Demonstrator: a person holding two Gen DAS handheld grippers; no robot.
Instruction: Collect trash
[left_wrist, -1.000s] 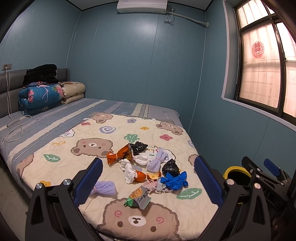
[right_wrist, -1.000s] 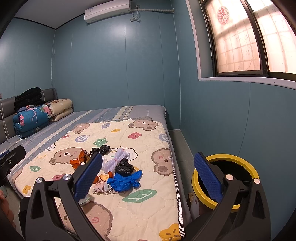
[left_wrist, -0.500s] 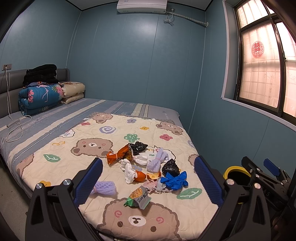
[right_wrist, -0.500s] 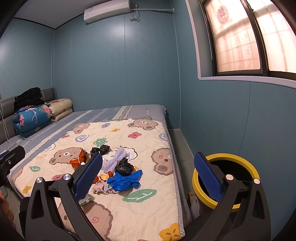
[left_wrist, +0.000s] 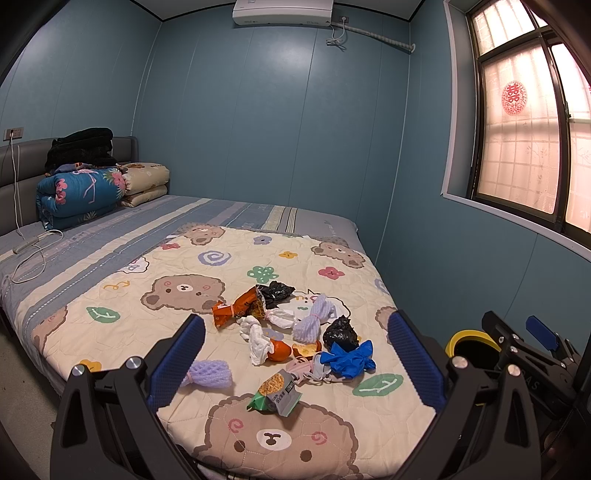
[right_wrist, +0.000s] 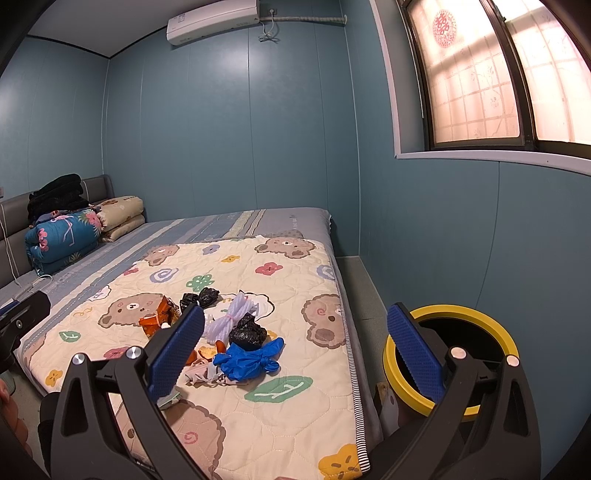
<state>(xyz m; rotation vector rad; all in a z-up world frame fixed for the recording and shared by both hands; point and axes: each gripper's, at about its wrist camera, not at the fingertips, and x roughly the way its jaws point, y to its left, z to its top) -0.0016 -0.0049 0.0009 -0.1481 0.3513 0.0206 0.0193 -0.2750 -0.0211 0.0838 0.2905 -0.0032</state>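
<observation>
A heap of trash lies on the bear-print quilt (left_wrist: 184, 288): an orange snack bag (left_wrist: 238, 308), black bags (left_wrist: 340, 332), a knotted blue bag (left_wrist: 349, 360), purple foam netting (left_wrist: 208, 373), white tissue (left_wrist: 258, 338), orange peel (left_wrist: 279, 350) and a green-grey snack packet (left_wrist: 277, 397). My left gripper (left_wrist: 295, 360) hovers open in front of the heap, holding nothing. My right gripper (right_wrist: 295, 347) is open and empty too, between the blue bag (right_wrist: 249, 360) and the yellow-rimmed bin (right_wrist: 454, 354).
The bin stands on the floor in the narrow gap between the bed's right edge and the blue wall. Folded bedding (left_wrist: 79, 192) is stacked by the headboard, and a white cable (left_wrist: 31, 254) lies on the striped sheet. The right gripper's body (left_wrist: 532, 354) shows at the right.
</observation>
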